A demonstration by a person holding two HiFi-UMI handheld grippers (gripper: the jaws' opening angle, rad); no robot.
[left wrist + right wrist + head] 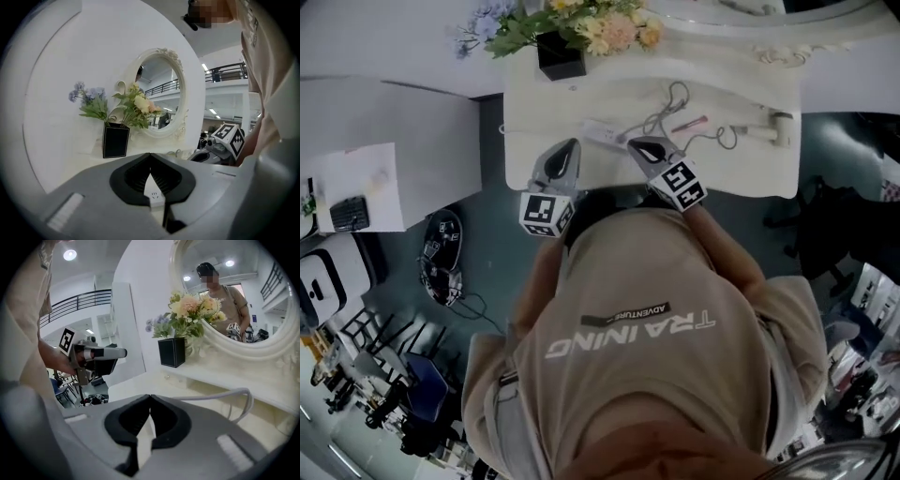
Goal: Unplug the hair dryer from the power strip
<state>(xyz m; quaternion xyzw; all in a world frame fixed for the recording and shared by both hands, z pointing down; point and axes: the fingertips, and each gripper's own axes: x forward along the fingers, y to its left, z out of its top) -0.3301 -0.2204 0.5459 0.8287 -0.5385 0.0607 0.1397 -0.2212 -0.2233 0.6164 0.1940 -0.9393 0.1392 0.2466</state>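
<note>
A white power strip [600, 133] lies on the white vanity table [750, 173], with a grey cable [670, 101] looping away from it to the right. A white hair dryer [766, 129] rests at the table's right side. My left gripper [573, 143] points at the strip's left end, its tips touching and nothing between them. Below its tips in the left gripper view, a white socket face [154, 194] shows. My right gripper [636, 142] is shut and empty just right of the strip. The grey cable [236, 393] arcs beyond its jaws.
A black vase of flowers [560, 54] stands at the back left of the table, below an oval mirror [159, 93]. A pink item [690, 123] lies by the cable. A grey desk with paper [366, 183] sits left. Chairs and gear [441, 258] crowd the floor.
</note>
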